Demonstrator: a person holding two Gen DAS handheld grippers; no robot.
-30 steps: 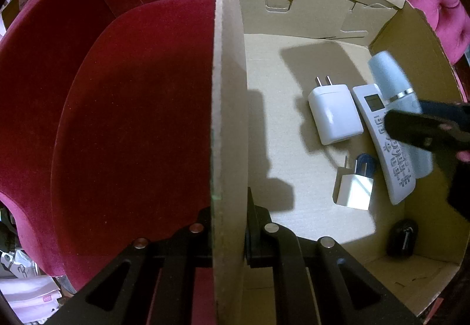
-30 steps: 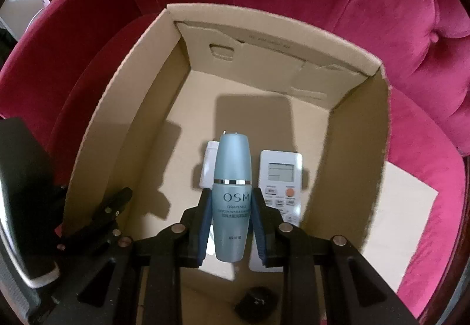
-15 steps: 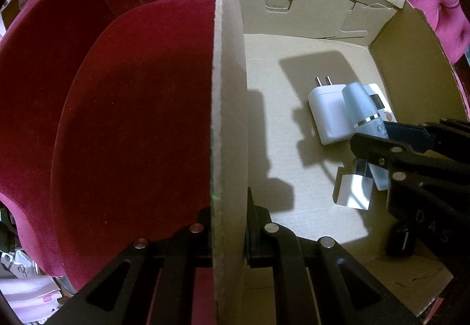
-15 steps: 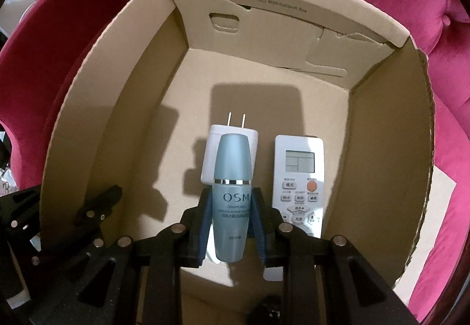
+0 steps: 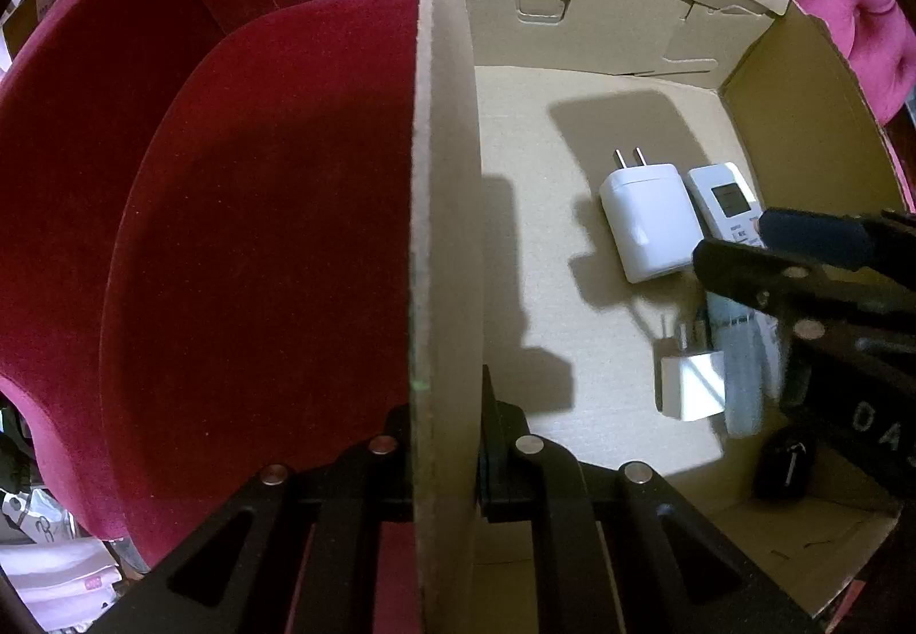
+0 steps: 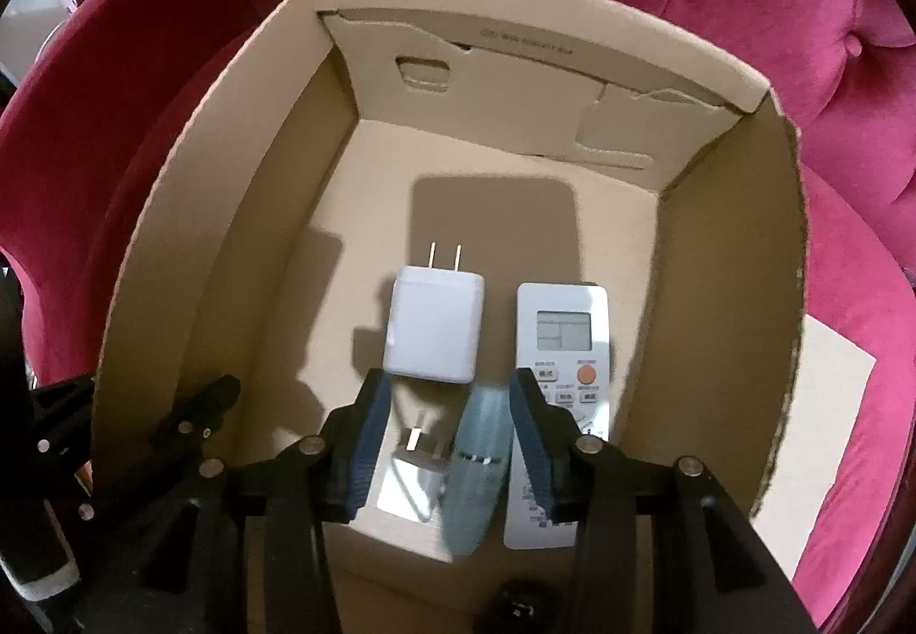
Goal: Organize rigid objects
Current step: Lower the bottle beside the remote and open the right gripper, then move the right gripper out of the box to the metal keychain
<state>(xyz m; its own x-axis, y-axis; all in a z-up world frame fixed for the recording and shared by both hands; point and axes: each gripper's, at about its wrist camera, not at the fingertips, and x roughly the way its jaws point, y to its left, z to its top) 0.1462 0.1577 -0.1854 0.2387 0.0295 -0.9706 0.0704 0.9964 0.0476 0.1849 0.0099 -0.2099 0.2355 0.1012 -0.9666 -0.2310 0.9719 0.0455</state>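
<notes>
An open cardboard box [image 6: 229, 210] sits on a red velvet seat. My left gripper [image 5: 446, 439] is shut on the box's left wall [image 5: 443, 233]. My right gripper [image 6: 452, 405] is open inside the box. A pale blue bottle [image 6: 478, 468] is below its spread jaws, blurred, free of the pads; it also shows in the left wrist view [image 5: 738, 365]. On the box floor lie a large white charger [image 6: 433, 330], a white remote [image 6: 564, 347], a small white plug [image 6: 412, 473] and a small black object [image 5: 784, 462].
The red tufted seat [image 5: 257, 233] surrounds the box. A pale sheet [image 6: 824, 416] lies on the cushion right of the box. The box's far half of the floor [image 6: 504, 193] holds only a shadow.
My right gripper went lower into the box, opened and let go of the blue bottle, which now drops blurred between the small plug and the remote. My left gripper has not moved.
</notes>
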